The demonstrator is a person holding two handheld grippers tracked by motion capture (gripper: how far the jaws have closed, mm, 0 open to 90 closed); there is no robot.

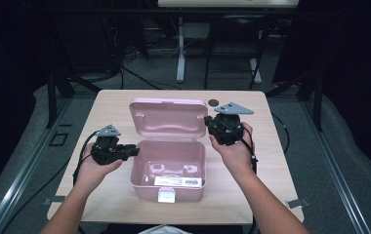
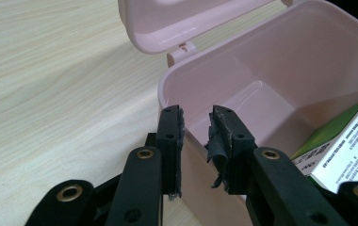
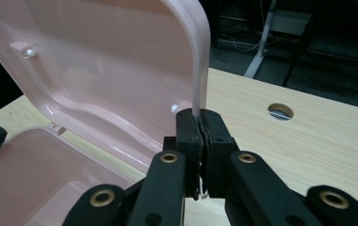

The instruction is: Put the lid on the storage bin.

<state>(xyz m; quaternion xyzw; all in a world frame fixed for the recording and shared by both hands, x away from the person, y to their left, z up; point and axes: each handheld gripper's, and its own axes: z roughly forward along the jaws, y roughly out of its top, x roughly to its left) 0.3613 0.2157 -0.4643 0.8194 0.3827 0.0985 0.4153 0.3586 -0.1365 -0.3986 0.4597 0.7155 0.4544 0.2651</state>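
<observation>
1. While the pink storage box (image 1: 168, 168) sat mid-frame on the surface (image 1: 261, 195), the right gripper (image 3: 200, 123) fingers pinched its raised lid (image 3: 120, 70) edge.
2. Left gripper (image 2: 197, 123) fingers, spread, straddled the box's wall at centre-left.

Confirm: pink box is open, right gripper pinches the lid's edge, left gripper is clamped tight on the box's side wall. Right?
Not quite. The left gripper only straddles the pink box wall; its jaws stand apart with visible gaps, as the left gripper view shows. The rest holds: the box is open and the right gripper pinches the lid edge.
</observation>
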